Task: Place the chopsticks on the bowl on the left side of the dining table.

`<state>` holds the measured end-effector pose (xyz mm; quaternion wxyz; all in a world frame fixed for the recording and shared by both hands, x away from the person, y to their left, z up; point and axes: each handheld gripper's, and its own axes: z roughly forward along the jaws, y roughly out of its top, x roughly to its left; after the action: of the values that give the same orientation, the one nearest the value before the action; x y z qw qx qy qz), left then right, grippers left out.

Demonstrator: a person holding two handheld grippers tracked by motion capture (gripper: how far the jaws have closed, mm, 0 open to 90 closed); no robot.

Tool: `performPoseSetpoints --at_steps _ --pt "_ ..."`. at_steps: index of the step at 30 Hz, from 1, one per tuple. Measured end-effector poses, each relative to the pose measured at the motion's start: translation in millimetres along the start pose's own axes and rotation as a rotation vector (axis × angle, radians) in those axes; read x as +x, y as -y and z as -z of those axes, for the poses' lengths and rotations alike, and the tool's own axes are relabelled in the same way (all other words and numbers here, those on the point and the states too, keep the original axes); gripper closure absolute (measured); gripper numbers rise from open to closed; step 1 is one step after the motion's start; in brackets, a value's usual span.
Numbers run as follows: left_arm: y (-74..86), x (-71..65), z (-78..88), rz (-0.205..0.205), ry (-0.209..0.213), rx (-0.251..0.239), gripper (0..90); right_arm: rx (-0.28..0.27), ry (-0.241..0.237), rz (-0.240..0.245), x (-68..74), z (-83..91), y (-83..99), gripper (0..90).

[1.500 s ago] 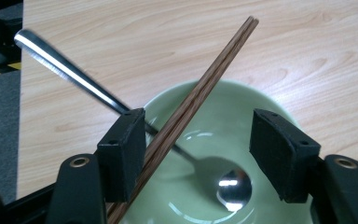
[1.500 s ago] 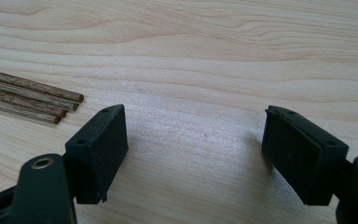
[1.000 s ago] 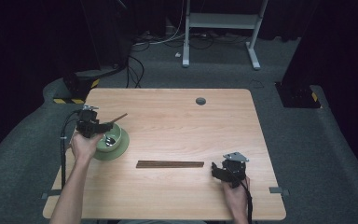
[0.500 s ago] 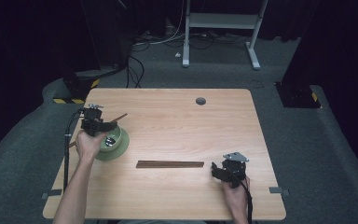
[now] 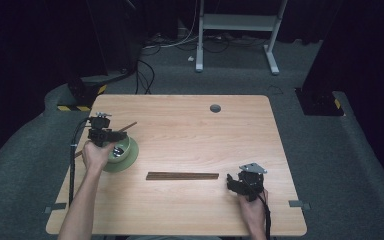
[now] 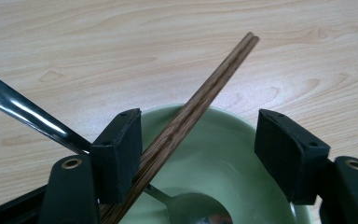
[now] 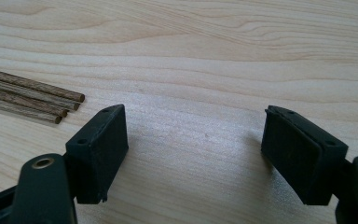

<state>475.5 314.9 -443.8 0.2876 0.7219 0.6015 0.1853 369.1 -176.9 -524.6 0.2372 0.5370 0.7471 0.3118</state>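
A pale wooden tabletop [image 5: 190, 125] sat in a dark room. The left tongs [image 6: 198, 149] hung spread over the green bowl [image 6: 214, 154], a pair of chopsticks [image 6: 200, 93] leaning against one jaw, unpinched, slanting up and away; a spoon [image 6: 191, 210] lay inside. The right tongs [image 7: 196, 149], also spread, rested just beside the chopstick bundle [image 5: 182, 175], nearer to it, in line with its long axis.

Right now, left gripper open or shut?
Open. In the left gripper view the left gripper has its fingers spread wide over the green bowl; chopsticks touch one finger.
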Motion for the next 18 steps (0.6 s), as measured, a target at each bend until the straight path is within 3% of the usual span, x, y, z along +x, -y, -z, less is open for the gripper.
performPoseSetpoints --at_steps 18 --pt "7.1 -1.1 -1.3 -0.015 0.019 0.018 32.6 0.0 -0.001 0.002 0.2 -0.1 0.0 22.0"
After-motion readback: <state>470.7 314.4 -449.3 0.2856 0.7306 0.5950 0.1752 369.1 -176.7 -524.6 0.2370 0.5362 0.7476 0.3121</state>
